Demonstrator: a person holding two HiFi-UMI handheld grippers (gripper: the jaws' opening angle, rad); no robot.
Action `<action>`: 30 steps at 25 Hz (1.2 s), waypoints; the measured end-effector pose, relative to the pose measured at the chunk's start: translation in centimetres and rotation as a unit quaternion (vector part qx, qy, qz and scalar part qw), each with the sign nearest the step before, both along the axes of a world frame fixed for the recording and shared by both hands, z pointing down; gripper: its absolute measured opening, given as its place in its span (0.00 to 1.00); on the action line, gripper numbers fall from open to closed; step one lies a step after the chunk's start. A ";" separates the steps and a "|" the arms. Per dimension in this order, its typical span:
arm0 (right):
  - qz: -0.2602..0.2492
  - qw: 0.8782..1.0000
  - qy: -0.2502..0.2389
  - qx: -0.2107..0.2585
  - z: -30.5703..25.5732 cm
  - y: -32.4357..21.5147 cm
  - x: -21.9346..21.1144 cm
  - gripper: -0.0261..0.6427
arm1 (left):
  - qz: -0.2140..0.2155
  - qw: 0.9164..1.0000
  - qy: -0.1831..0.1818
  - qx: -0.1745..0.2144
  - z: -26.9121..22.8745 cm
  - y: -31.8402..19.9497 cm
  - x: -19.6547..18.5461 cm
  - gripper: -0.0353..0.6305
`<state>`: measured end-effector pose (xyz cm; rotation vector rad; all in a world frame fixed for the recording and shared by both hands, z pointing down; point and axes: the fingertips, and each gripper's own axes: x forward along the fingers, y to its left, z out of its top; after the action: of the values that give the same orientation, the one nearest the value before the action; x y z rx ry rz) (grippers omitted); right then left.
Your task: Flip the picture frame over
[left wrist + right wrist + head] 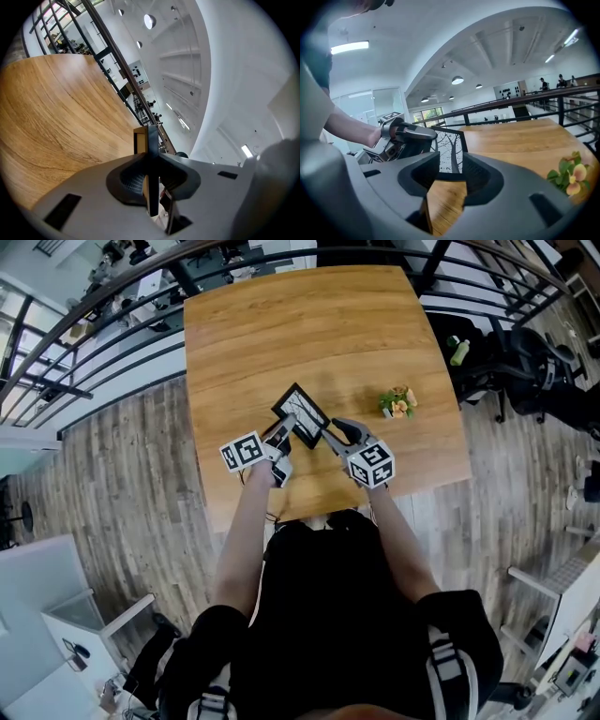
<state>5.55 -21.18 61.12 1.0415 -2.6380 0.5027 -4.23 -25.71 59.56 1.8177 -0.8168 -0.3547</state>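
Picture frame (302, 415) is raised on edge over the near half of the counter (281, 324), with its tree print turned toward the right side. A small flower sprig (398, 402) lies well apart to its right. Both forearms reach forward from the near edge and angle inward: the left gripper (283, 437) comes in from the left and is clamped on the frame's near-left edge, which shows edge-on between its pads. The right gripper (330, 436) points in from the right, its jaws moderately apart and not pressing, with the frame's lower edge just ahead in the gap.
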 end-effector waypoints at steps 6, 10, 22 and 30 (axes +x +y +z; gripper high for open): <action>-0.010 0.999 -0.019 -0.025 0.8 -0.1 -0.2 0.33 | 0.035 0.999 0.007 0.024 -0.7 1.1 0.4 0.18; -0.014 0.999 -0.032 -0.040 1.1 -0.2 -0.2 0.37 | 0.058 0.998 -0.012 0.027 -0.8 2.1 0.6 0.18; -0.053 0.985 -0.125 -0.108 1.5 1.0 0.3 0.41 | 0.128 0.988 0.024 0.082 -3.1 5.0 2.2 0.18; -0.077 0.972 -0.169 -0.146 1.5 1.7 0.1 0.32 | 0.148 0.983 0.044 0.100 -3.6 5.4 2.5 0.18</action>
<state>5.61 -19.52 62.66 0.7056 -2.7802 1.0772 -1.73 -20.32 56.01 2.0614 -0.4509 -0.3306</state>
